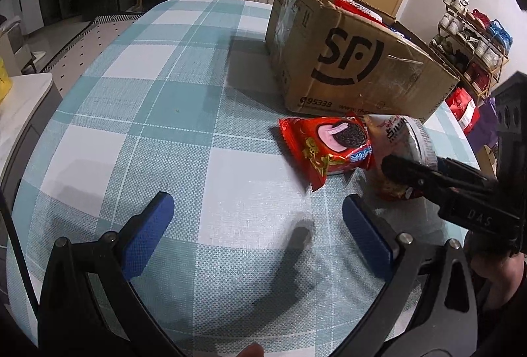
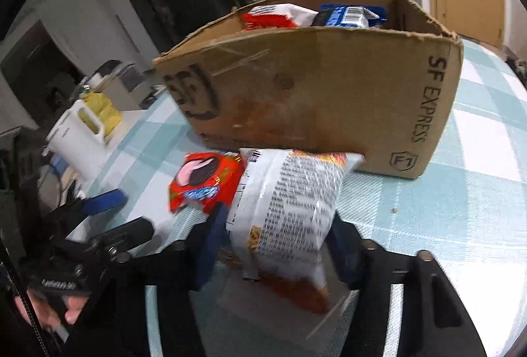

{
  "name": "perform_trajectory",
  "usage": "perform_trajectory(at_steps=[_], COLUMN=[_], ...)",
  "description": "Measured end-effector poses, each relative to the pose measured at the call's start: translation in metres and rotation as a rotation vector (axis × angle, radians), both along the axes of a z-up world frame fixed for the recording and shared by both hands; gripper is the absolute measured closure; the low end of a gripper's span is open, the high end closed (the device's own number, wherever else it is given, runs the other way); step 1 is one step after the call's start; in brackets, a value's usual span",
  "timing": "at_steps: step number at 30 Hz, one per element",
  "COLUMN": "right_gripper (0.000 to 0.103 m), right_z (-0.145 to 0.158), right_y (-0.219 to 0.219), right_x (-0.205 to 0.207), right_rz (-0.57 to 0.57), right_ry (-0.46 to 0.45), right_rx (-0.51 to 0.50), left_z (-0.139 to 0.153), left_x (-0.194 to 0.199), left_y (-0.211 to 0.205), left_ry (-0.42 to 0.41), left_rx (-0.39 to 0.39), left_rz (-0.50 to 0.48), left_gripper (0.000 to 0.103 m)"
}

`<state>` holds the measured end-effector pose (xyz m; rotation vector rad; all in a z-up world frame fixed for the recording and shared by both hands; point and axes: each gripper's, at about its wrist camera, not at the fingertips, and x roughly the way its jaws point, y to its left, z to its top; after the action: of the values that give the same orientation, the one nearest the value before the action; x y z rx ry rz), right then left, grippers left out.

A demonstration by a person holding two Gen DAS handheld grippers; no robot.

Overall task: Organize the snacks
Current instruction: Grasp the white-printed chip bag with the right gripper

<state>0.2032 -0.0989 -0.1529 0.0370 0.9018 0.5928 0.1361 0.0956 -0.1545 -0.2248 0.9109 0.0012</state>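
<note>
Gripping the white bag (image 2: 283,208), your right fingers (image 2: 214,235) are clamped, seen only from the right wrist; left fingers (image 1: 148,235) stand apart over bare counter (image 1: 158,126), beside the Oreo pack (image 1: 326,146).

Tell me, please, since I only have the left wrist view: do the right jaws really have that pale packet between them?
Observer: Yes. The right gripper has a blue pad on each side of the white packet, whose printed back faces its camera.
Operator: What is inside the box?
Observer: In the cardboard box, a red-and-white bag lies beside a blue bag with a barcode.
Operator: Any marking on the end I cannot see?
Observer: That end reads SF EXPRESS.
</note>
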Motion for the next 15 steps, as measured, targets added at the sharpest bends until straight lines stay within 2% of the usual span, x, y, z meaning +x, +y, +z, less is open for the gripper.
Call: perform_trajectory(at_steps=[8, 15], right_gripper=[0.052, 0.052], right_z=[-0.002, 0.005], right_y=[-0.012, -0.020], right_x=[-0.006, -0.024], right_rz=[-0.041, -0.035], right_ry=[0.030, 0.002], right_rx=[0.070, 0.083], left_z=[0.003, 0.004], left_x=[-0.003, -0.006], left_y=[-0.001, -0.003], left_ry=[0.001, 0.011], left_rx=[0.009, 0.010], left_rz=[-0.003, -0.002], left_gripper=[0.001, 0.001])
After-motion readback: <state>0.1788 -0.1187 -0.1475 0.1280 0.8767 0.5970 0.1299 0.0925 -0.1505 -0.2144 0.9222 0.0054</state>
